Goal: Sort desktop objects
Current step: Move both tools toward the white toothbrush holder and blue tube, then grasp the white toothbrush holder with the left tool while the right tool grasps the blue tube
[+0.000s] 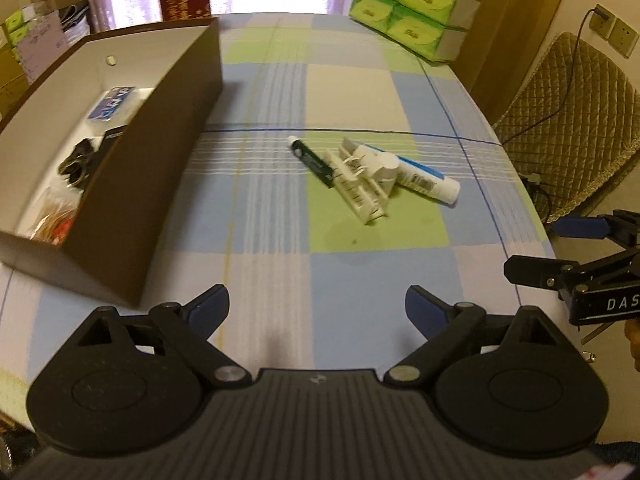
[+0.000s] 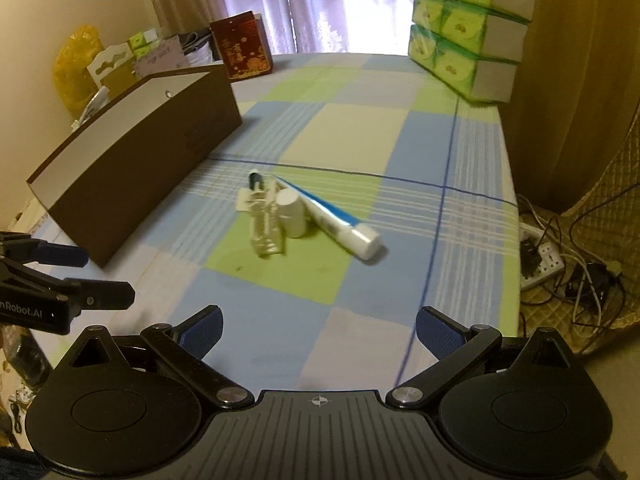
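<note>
Both grippers, left (image 1: 317, 307) and right (image 2: 319, 327), are held spread and empty over the checked tablecloth (image 1: 360, 272), beyond which a toothpaste tube (image 1: 424, 176), white bottle (image 2: 291, 214), marker (image 1: 312, 160) and clear plastic piece (image 2: 266, 226) are clustered right of the brown box (image 1: 132, 184).

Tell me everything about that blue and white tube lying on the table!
The toothpaste tube is white with a blue stripe and a fat white cap. It looks like soft plastic with small print on its side. It lies flat on the checked tablecloth, cap towards the right gripper's camera, closed. A small white bottle lies against it. No gripper touches it.
</note>
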The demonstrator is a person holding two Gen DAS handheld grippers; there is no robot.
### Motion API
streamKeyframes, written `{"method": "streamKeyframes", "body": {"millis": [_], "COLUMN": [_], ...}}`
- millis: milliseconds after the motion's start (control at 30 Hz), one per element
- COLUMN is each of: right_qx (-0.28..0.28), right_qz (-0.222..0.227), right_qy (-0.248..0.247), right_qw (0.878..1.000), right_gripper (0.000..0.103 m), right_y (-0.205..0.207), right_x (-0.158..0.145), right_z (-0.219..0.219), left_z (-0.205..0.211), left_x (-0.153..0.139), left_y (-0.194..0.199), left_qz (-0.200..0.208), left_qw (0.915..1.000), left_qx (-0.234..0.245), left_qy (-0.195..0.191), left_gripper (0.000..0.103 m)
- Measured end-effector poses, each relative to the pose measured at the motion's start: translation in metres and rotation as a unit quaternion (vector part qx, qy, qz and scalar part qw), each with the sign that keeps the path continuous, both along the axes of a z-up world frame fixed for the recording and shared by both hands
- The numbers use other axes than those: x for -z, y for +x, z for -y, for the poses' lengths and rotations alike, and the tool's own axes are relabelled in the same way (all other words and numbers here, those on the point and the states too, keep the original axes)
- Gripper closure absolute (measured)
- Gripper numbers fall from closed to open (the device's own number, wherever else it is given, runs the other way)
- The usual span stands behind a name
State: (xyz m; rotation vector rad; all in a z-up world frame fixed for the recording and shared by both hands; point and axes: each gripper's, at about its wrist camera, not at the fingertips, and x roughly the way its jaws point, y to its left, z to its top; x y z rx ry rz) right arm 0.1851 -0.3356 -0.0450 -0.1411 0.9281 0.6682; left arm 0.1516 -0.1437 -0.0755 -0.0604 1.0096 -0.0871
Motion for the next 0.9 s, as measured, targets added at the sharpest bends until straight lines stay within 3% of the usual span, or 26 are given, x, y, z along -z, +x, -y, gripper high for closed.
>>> {"method": "streamKeyframes", "body": {"millis": [67,200,400,733,900], "right_qx": [-0.001,-0.020,-0.038,-0.036,-0.037], "right_qz": [0.004,0.013,0.029,0.029,0.035], "right_qy": [0.000,-0.007,-0.020,-0.031,-0.030], "right_qw": [1.000,1.000,0.999,0.998,0.998], "right_gripper": [0.003,0.022,0.034,0.035,0.035], "right_y": [0.006,0.021,0.044,0.067,0.074], "right_x": [0.003,0.011,0.025,0.036,0.039], "right_z": [0.004,0.005,0.002,0.004,0.002], "left_z": [0.004,0.012,0.023,0.044,0.047], "left_x": [0.004,0.011,0.025,0.055,0.067], "left_y": [0.007,0.025,0.058,0.104,0.117], "left_qz": [-0.002,0.003,0.004,-0.004,-0.004], "left_qw": [1.0000,0.9999,0.9996,0.9990,0.9987], "left_qx": [0.005,0.012,0.026,0.043,0.050], "left_qy": [0.001,-0.003,-0.013,-0.011,0.001], "left_gripper": [0.012,0.014,0.018,0.031,0.054]}}
